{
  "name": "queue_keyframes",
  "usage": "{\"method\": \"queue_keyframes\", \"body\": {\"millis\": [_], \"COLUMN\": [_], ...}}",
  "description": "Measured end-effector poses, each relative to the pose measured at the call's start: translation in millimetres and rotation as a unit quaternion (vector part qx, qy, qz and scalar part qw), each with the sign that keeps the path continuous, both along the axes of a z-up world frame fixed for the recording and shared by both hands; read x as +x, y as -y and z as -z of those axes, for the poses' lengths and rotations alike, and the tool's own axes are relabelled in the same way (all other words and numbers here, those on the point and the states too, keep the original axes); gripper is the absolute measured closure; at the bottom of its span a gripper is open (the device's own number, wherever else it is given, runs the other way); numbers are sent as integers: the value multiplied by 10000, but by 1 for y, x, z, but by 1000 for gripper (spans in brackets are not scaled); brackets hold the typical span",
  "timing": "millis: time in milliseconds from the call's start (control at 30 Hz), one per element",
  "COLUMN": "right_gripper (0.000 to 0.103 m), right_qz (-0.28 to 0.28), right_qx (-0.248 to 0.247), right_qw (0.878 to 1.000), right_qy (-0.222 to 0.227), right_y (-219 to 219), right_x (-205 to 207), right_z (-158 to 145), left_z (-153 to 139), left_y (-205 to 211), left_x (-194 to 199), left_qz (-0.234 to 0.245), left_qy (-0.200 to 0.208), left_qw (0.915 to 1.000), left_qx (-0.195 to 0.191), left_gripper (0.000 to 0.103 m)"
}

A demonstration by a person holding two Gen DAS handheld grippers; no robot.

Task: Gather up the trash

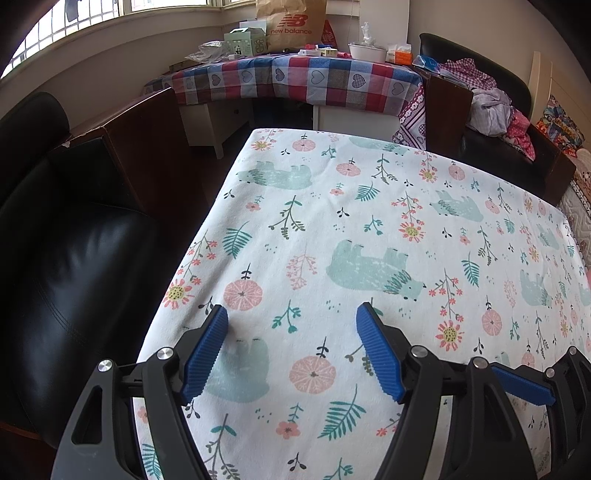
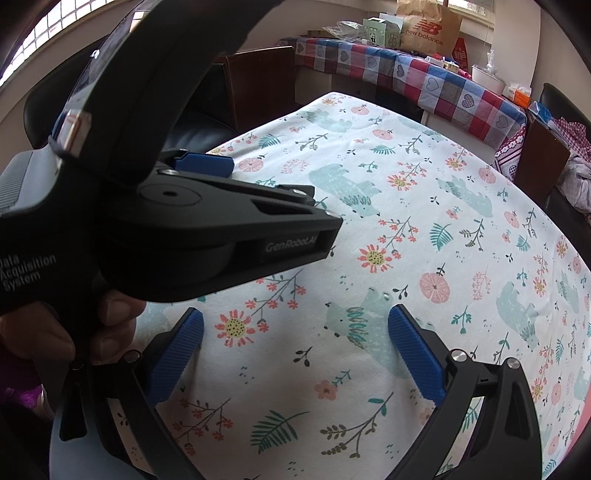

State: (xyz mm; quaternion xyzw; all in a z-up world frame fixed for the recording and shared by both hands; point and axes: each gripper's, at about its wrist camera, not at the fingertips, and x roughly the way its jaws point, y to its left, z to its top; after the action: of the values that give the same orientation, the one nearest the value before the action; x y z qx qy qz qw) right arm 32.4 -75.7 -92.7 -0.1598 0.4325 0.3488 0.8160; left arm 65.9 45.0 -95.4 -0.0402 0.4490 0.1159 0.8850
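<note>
Left tongs (image 1: 291,321), right tongs (image 2: 295,325) spread over tablecloth (image 1: 369,206)

Matt printed cloth (image 1: 369,221) covers the bench. Beside it, the sofa (image 1: 74,258) is glossy black leather with a polished wood arm (image 1: 147,155). Gripper pads (image 1: 207,350) are ribbed blue plastic, frames matt black.

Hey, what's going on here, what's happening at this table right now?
A person holds a pair of tongs in each hand over a table with a floral bear-print cloth. The left tongs and right tongs are both open and hold nothing. No trash shows on the cloth in either view. Clutter, including a brown paper bag, sits on the checked-cloth counter beyond the table.
</note>
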Motion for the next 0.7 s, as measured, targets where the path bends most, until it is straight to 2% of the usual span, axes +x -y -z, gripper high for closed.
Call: {"method": "queue_keyframes", "body": {"millis": [700], "right_gripper": [3], "right_qz": [2], "right_qx": [2], "right_qw": [10000], "right_qy": [1], "right_y": [0], "right_x": [0], "right_z": [0], "left_z": [0], "left_y": [1], "left_x": [1], "left_qz": [19], "left_qy": [-1], "left_qw": [10000], "left_qx": [-13], "left_gripper": [31]}}
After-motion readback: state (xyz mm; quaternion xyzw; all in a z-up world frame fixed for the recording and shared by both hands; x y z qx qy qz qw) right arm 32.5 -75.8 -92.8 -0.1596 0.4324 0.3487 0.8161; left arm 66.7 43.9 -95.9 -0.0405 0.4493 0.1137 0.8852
